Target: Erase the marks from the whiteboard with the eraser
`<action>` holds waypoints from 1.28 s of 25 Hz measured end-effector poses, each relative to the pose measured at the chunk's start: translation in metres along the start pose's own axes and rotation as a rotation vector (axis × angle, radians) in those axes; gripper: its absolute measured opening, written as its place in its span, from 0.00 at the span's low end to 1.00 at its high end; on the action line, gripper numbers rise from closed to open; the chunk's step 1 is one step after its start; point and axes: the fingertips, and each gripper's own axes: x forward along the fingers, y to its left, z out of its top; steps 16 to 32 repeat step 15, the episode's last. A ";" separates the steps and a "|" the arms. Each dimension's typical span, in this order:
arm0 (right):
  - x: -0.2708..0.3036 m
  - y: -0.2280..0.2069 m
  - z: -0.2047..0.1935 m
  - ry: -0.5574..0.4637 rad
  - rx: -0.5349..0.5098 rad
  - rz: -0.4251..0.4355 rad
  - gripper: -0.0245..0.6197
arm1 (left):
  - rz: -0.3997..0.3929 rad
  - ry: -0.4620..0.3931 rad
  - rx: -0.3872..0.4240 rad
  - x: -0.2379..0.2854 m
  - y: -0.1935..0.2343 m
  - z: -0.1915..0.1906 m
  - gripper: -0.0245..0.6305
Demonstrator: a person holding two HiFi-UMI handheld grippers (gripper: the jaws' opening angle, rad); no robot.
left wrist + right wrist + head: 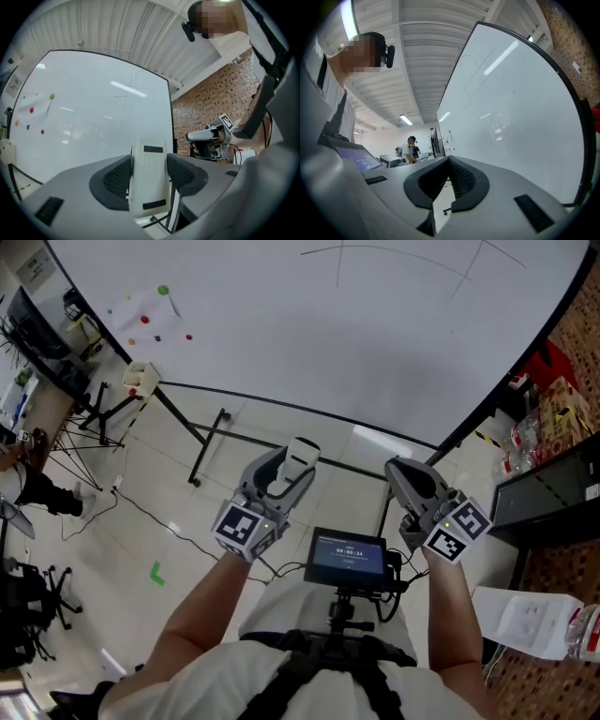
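So the person is standing in front of the whiteboard (328, 343) with a claw in each hand, both held low at about waist level and clear of the board. The left gripper (292, 471) is clamped on the white eraser (147, 174), pads pressing it from both sides, and the eraser sticks up out of the jaws. The right gripper (399, 471) has its jaws pinched together with nothing between them. The marks (339, 266) are thin pen lines way up near the top of the board, well apart from the eraser. A few coloured magnets (163, 290) sit off on the board's left side. A small screen (350, 557) glows on the chest mount between the two arms.
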 end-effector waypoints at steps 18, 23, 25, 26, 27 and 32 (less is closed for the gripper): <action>-0.011 0.111 0.004 0.061 -0.014 0.011 0.06 | -0.092 -0.011 -0.074 -0.091 -0.056 0.036 0.44; -0.011 0.111 0.004 0.061 -0.014 0.011 0.06 | -0.092 -0.011 -0.074 -0.091 -0.056 0.036 0.44; -0.011 0.111 0.004 0.061 -0.014 0.011 0.06 | -0.092 -0.011 -0.074 -0.091 -0.056 0.036 0.44; -0.011 0.111 0.004 0.061 -0.014 0.011 0.06 | -0.092 -0.011 -0.074 -0.091 -0.056 0.036 0.44; -0.011 0.111 0.004 0.061 -0.014 0.011 0.06 | -0.092 -0.011 -0.074 -0.091 -0.056 0.036 0.44; -0.011 0.111 0.004 0.061 -0.014 0.011 0.06 | -0.092 -0.011 -0.074 -0.091 -0.056 0.036 0.44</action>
